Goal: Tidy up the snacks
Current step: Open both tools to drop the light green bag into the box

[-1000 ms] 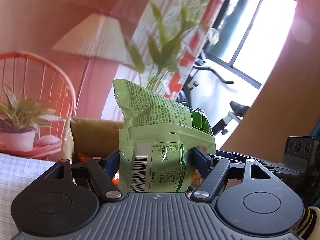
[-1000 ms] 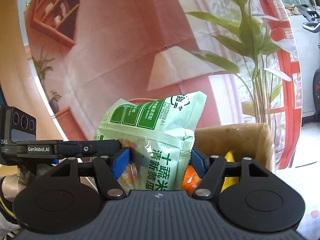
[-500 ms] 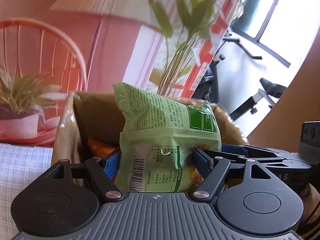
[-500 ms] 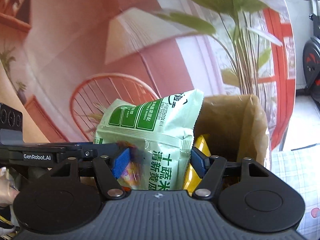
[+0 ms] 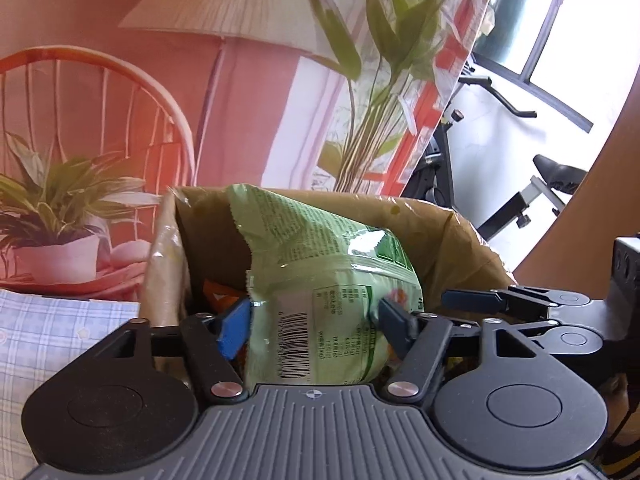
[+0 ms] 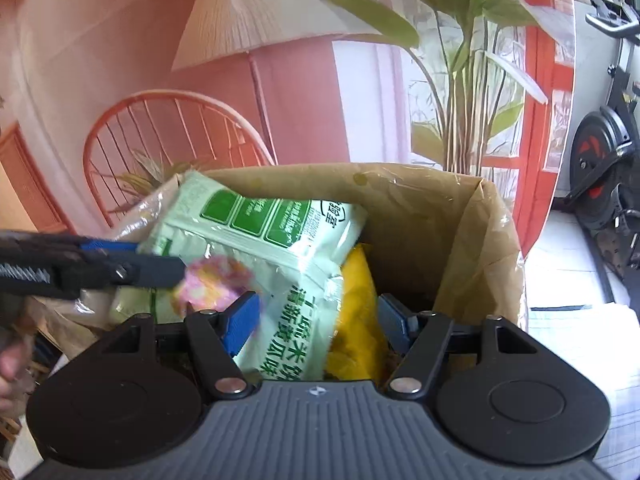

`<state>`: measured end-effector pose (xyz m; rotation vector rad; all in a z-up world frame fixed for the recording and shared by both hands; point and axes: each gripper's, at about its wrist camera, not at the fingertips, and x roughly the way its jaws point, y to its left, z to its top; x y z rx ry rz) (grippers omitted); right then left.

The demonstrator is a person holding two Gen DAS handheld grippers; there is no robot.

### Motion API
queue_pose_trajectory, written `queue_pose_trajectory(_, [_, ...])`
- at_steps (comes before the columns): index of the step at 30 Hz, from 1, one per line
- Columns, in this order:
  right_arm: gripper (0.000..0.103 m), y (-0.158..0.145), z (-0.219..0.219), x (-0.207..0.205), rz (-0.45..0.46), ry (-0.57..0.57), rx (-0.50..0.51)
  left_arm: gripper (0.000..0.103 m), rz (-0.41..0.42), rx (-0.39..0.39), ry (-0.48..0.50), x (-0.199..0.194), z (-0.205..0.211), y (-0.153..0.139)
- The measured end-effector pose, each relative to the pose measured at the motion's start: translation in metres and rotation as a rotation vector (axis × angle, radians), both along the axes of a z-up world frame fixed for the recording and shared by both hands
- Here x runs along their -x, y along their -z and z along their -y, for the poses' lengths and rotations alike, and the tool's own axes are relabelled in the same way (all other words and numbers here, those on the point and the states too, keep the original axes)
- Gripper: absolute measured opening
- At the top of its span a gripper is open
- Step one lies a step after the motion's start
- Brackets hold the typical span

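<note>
A light-green snack packet [image 5: 320, 272] hangs in the mouth of an open cardboard box [image 5: 440, 232]. Its barcode side is between my left gripper's [image 5: 316, 326] blue pads, which press on it as the jaws close. In the right wrist view the packet's printed front [image 6: 260, 224] leans left over the box [image 6: 440, 220]. There my right gripper [image 6: 318, 320] touches it only with the left pad. The right pad stands apart, with a yellow packet [image 6: 356, 292] showing in the gap. The left gripper's fingers [image 6: 108, 246] reach the packet from the left. An orange packet [image 5: 218, 292] lies in the box.
A blue checked cloth [image 5: 60, 328] covers the table left of the box. Behind stands a printed backdrop [image 6: 280, 100] with a lamp, a chair and plants. An exercise bike [image 6: 600, 152] is off to the right. A person's hand [image 6: 8, 360] shows at the left edge.
Both grippers have sunk toward the box, which now fills the lower views. The left jaws have narrowed on the packet. In the right wrist view the packet has tipped left, off the right pad.
</note>
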<state>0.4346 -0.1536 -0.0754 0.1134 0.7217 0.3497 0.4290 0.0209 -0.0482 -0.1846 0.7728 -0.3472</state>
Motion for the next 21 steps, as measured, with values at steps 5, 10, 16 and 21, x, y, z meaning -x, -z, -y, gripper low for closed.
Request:
queue_pose_trajectory(5, [0.067,0.001,-0.001,0.002,0.003,0.005,0.014,0.062,0.008,0.023,0.007,0.005,-0.007,-0.003])
queue_pose_trajectory(10, [0.067,0.000,-0.002,0.004,0.007,0.010,0.020,0.059,0.000,0.012,0.010,0.004,-0.002,0.000])
queue_pose_trajectory(16, [0.064,-0.005,0.001,0.012,0.021,0.015,0.030,0.058,-0.047,0.005,0.038,-0.006,0.021,0.014])
queue_pose_trajectory(21, [0.064,-0.009,0.005,0.018,0.028,0.020,0.029,0.061,-0.038,-0.050,0.037,-0.009,0.034,0.018])
